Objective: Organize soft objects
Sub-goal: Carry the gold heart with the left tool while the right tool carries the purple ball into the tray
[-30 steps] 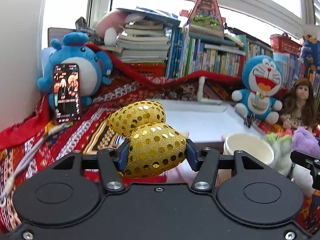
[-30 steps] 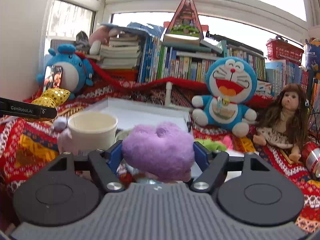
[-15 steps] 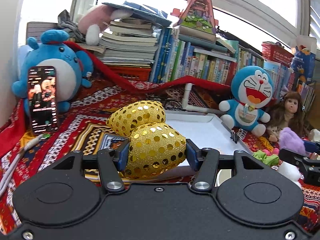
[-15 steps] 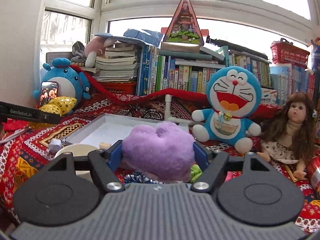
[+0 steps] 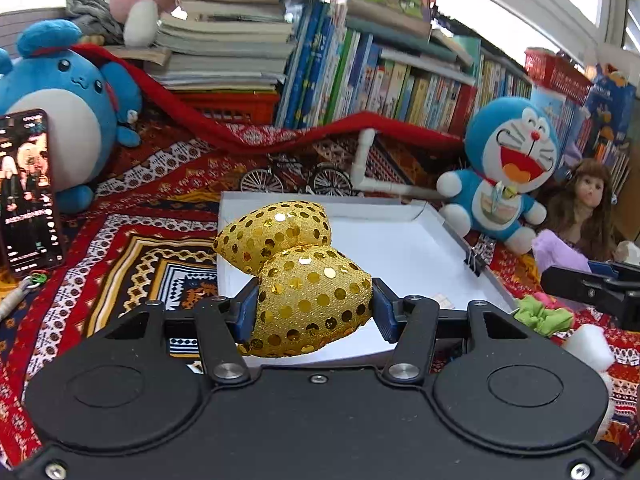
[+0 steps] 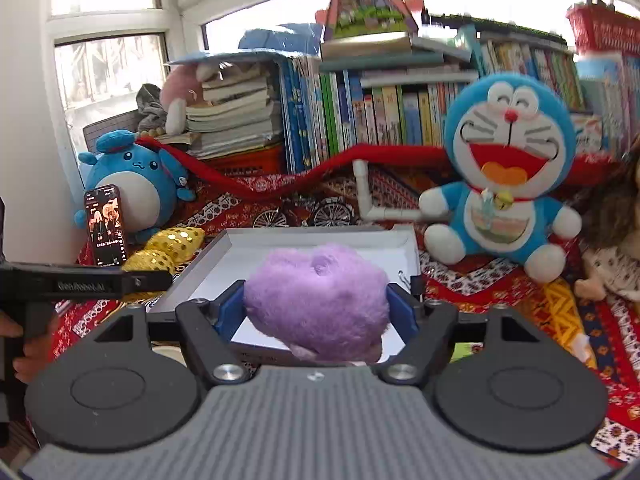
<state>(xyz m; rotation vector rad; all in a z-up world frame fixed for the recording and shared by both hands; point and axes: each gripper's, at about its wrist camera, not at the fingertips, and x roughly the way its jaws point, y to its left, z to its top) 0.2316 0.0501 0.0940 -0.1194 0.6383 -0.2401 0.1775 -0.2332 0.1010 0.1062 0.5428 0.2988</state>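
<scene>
Books line the windowsill behind a patterned red cloth (image 5: pixel 152 216). On it, the white tray (image 5: pixel 404 236) looks empty, so sorting has probably barely begun. The left gripper (image 5: pixel 312 308) clamps a gold sequined heart cushion (image 5: pixel 308 300) over the tray's near edge; the right gripper (image 6: pixel 316 312) squeezes a purple plush heart (image 6: pixel 320 300) there too.

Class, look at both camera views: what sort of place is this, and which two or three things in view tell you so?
Probably a child's bedroom or playroom window ledge. Clues: rows of children's books beneath the window, a Doraemon plush and a doll sitting on a patterned red cloth.
</scene>
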